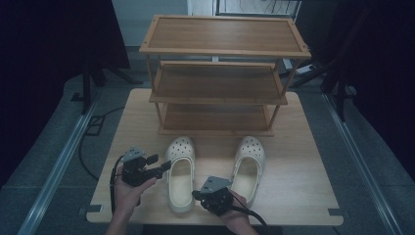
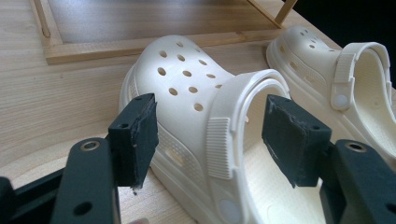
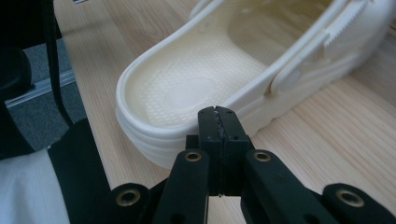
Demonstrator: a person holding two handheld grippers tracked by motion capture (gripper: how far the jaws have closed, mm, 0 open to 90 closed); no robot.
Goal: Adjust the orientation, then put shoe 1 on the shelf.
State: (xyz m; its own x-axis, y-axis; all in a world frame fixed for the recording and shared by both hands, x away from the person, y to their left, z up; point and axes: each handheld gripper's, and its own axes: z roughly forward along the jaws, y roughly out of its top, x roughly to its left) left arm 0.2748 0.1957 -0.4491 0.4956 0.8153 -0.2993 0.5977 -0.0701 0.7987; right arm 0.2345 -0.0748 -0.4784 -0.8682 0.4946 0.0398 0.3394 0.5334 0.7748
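Two white perforated clogs lie side by side on the wooden table, toes toward the rack. My left gripper is open at the left clog. In the left gripper view, the gripper straddles that clog's side wall and strap: one pad is outside, the other inside the opening, and neither presses. My right gripper sits between the clogs and points at the left clog's heel. Its jaws are shut on nothing, just short of the heel rim. The right clog lies untouched.
A three-tier wooden shoe rack stands at the back of the table, its shelves bare. Dark stands and a floor rail flank the table. A black cable and a sleeve sit close to the right gripper.
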